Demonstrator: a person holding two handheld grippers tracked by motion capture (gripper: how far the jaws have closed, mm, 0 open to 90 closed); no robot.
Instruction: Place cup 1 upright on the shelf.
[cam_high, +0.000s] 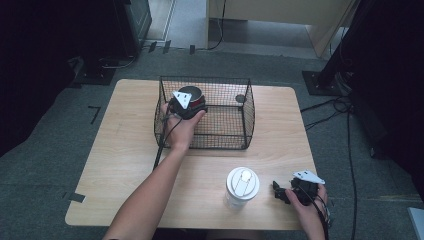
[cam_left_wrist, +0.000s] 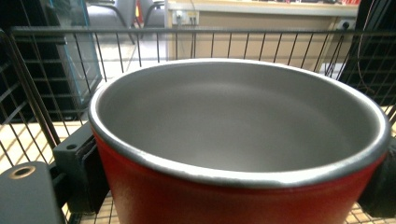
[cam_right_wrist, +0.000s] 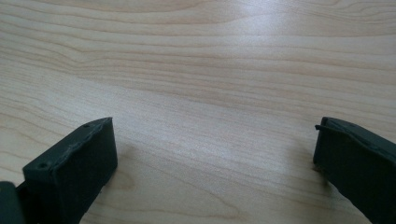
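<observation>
Left tool (cam_high: 186, 106): inside the black wire-mesh basket (cam_high: 248, 112), at its left end, clamped on the red metal cup with the grey bare-metal inside (cam_high: 191, 96). In the left gripper view the cup (cam_left_wrist: 243, 140) sits between the two black jaws, one pressed against each side.
Cup: upright, mouth up, nothing in it. Whether its base rests on the basket floor or hangs just above it I cannot tell from these angles.
Basket: stands on the far half of the light wood-grain worktop (cam_high: 125, 150), open at the top. Mesh walls close around the cup on the far and left sides (cam_left_wrist: 56, 70); the near wall runs under the person's left wrist.
Inside basket: a small dark round thing (cam_high: 240, 98) near the far right corner, too small to identify, well apart from the cup.
Right tool (cam_high: 282, 192): low at the near right edge of the worktop, jaws wide apart, nothing between them, bare wood (cam_right_wrist: 210, 93) below.
White tumbler with a white lid (cam_high: 242, 184): upright near the front edge, just left of the right tool, not touching it.
Between basket and tumbler: bare worktop.
</observation>
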